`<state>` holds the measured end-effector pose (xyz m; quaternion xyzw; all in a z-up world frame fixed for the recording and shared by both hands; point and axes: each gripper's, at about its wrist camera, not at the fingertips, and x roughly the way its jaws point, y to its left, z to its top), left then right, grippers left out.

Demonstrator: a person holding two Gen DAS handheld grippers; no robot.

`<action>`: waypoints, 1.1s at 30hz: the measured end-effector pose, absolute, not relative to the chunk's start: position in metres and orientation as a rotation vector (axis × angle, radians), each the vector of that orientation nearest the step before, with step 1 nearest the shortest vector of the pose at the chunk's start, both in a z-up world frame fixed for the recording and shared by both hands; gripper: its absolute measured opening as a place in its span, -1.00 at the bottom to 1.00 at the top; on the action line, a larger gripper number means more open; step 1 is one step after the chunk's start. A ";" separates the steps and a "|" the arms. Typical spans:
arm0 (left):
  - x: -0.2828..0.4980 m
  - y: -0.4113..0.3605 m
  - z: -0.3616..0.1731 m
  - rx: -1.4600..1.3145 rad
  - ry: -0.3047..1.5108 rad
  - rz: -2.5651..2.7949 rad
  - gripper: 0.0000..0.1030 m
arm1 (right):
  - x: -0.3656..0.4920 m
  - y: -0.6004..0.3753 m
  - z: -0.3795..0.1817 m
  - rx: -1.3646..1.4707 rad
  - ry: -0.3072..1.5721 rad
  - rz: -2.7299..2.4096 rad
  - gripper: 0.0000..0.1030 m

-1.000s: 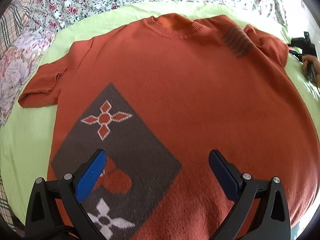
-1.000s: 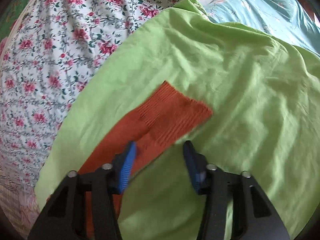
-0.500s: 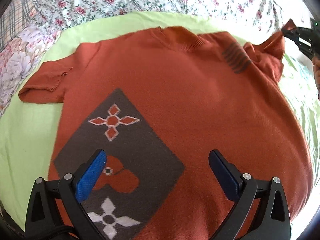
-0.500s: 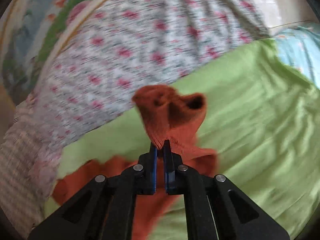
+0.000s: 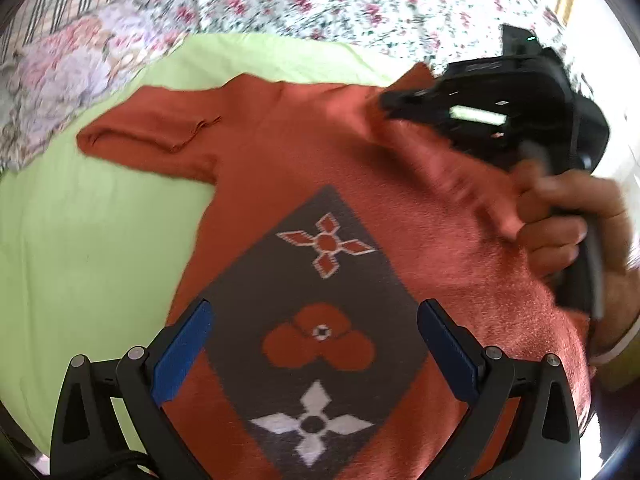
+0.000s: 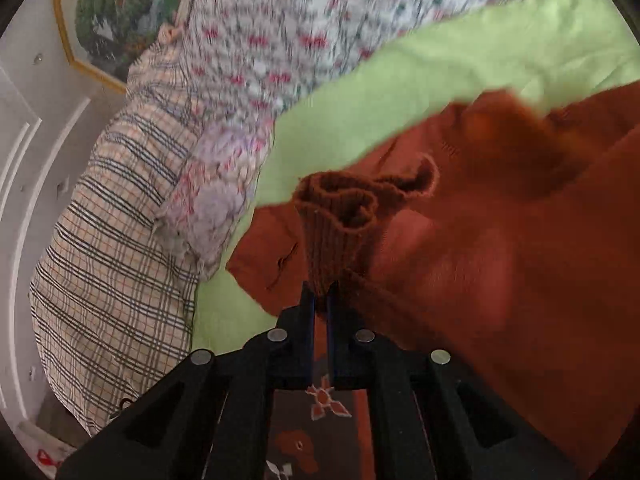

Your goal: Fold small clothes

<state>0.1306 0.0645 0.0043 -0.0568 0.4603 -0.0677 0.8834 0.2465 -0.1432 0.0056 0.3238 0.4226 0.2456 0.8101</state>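
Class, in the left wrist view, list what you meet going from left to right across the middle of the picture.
Green sheet → flat sleeve → dark diamond patch on the sweater → hand holding the right gripper.

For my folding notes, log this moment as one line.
task: fold sweater | right gripper: shut on sleeve cuff, over the sweater body | left gripper: open, holding nothing | surface: green sheet
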 end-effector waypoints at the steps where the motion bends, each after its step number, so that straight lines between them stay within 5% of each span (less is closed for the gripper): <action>1: 0.133 0.067 0.004 -0.134 0.961 -0.145 0.98 | 0.253 -0.133 -0.004 0.703 0.924 0.538 -0.89; 8: 0.172 0.067 -0.008 -0.200 0.983 -0.210 0.98 | 0.259 -0.117 -0.045 0.775 1.037 0.543 -0.67; 11: 0.202 0.058 -0.014 -0.239 1.006 -0.258 0.98 | 0.241 -0.146 -0.034 0.768 0.971 0.513 -0.37; 21: 0.283 0.058 -0.034 -0.369 1.026 -0.237 0.98 | 0.138 -0.270 0.004 0.783 0.764 0.275 -0.26; 22: 0.288 0.062 -0.035 -0.380 1.014 -0.227 0.89 | 0.126 -0.279 0.005 0.779 0.753 0.247 -0.23; 24: 0.293 0.063 -0.034 -0.343 0.965 -0.195 0.32 | 0.111 -0.295 0.005 0.774 0.737 0.199 -0.18; 25: 0.295 0.063 -0.035 -0.315 0.961 -0.189 -0.47 | 0.106 -0.302 0.005 0.773 0.732 0.171 -0.17; 26: 0.296 0.064 -0.037 -0.303 0.973 -0.199 -0.92 | 0.103 -0.310 0.003 0.777 0.729 0.150 -0.17; 33: 0.285 0.096 -0.028 -0.327 0.881 -0.190 -0.84 | 0.106 -0.375 -0.002 0.756 0.732 -0.014 -0.17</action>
